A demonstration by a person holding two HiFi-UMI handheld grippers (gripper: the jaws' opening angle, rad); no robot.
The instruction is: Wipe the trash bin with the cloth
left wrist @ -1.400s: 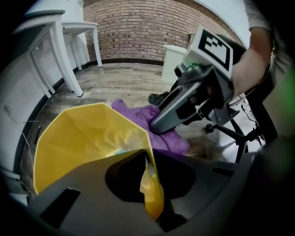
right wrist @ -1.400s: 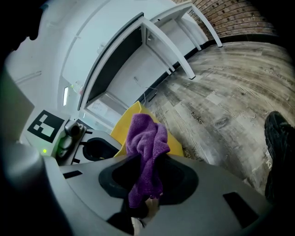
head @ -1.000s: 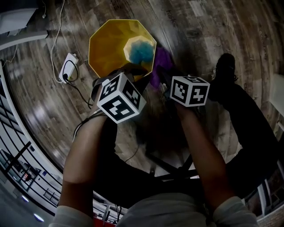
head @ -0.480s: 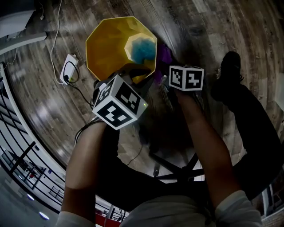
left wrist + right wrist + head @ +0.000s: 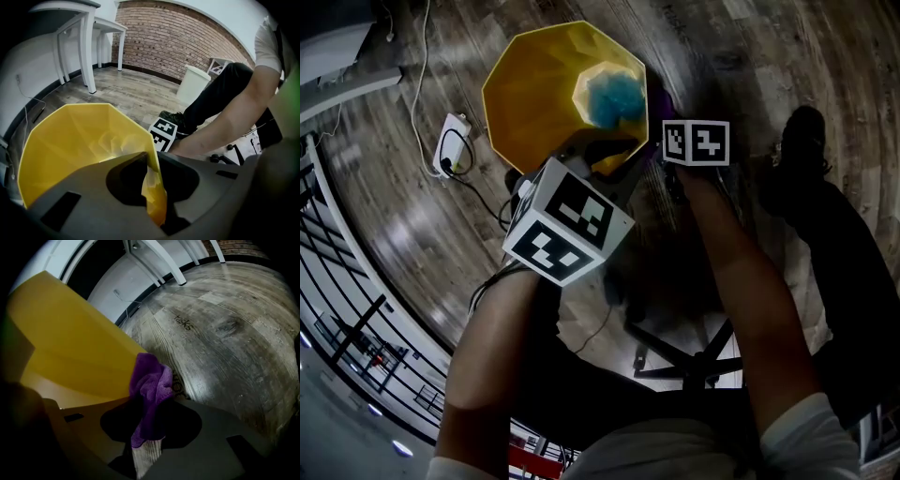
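Note:
The yellow octagonal trash bin stands on the wood floor with a blue fluffy thing inside it. My left gripper is shut on the bin's near rim, and the bin's yellow inside fills the left gripper view. My right gripper is shut on a purple cloth. The cloth lies against the bin's outer wall, low down near the floor. In the head view the right gripper's marker cube sits at the bin's right side, with a bit of purple cloth showing beyond it.
A white power adapter with a cable lies on the floor left of the bin. The person's dark trouser leg and shoe are at the right, a chair base below. White table legs and a white bin stand farther off.
The right gripper has sunk along the bin's right side with the cloth. The left gripper has shifted and rolled a little while holding the rim. The bin sits slightly higher in the head view.

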